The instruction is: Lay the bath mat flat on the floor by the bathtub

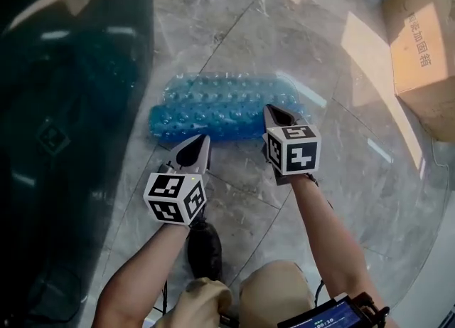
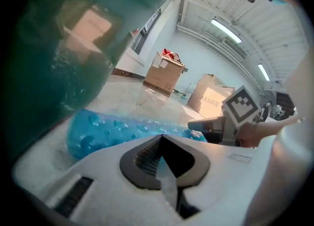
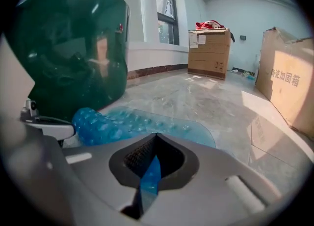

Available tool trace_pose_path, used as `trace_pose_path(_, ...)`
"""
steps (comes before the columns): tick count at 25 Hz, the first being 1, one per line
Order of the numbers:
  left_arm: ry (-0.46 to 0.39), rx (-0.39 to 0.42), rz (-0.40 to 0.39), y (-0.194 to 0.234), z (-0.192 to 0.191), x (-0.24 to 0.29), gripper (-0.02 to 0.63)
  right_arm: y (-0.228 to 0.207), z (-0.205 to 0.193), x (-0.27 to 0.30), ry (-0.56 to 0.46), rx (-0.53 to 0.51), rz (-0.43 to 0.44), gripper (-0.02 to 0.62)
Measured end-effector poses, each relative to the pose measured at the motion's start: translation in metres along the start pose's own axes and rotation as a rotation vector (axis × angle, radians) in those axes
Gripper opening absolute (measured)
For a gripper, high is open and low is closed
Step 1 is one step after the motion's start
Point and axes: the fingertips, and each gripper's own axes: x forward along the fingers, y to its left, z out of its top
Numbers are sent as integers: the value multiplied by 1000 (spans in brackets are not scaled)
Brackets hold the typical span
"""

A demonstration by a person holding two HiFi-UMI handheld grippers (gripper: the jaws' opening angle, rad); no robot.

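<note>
Bathtub fills the left side: a dark green, see-through wall whose edge runs top to bottom, so I have no room to move that way. I can't see inside it. The bath mat is on the tiled floor just beside the tub. It's blue and bumpy, its left end is bunched into a thick roll near the tub wall, and the far right part lies flat on the tile. Left gripper is at the mat's near edge, clenched on a thin, pale strip of the mat. Right gripper is just to its right, further in over the mat, and its jaws pinch a blue fold of it. The two grippers are near each other but not touching. My shoe sits under the left gripper, close to the mat's near edge. Beyond and right of the mat there's open tile with sun patches, which gives plenty of room. A cardboard box bounds the far right; it has printed characters on its side and I can't see what's in it. A second box stands by the back wall with something red on top.
</note>
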Motion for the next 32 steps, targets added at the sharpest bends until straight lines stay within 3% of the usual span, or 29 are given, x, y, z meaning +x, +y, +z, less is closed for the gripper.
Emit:
trace_pose_path(5, -27, 31, 55, -16, 13, -3, 8, 22, -42, -41, 20, -20, 42, 5)
trace_pose_path(9, 19, 79, 96, -20, 3, 0, 8, 38, -74, -70, 33, -43, 88, 5)
trace_pose_path(11, 47, 87, 118, -16, -9, 1, 8, 49, -87, -81, 66, -49, 151, 5)
trace_pose_path(14, 54, 96, 113, -18, -23, -4, 8, 56, -79, -104, 27, -41, 214, 6)
trace_pose_path(18, 56, 169, 100, -25, -44, -18, 6, 45, -38, -109, -80, -11, 190, 8)
trace_pose_path(22, 81, 194, 68, -30, -51, -23, 6, 44, -28, -84, -55, -49, 165, 6)
trace_pose_path(24, 87, 179, 53, -37, -45, -31, 6, 49, -33, -68, -5, -75, 156, 6)
trace_pose_path(27, 26, 170, 41, -54, -28, -62, 8, 57, -54, -51, 68, -116, 147, 5)
trace_pose_path(32, -31, 196, 15, -98, -12, -138, 8, 55, -80, -64, 58, -88, 158, 4)
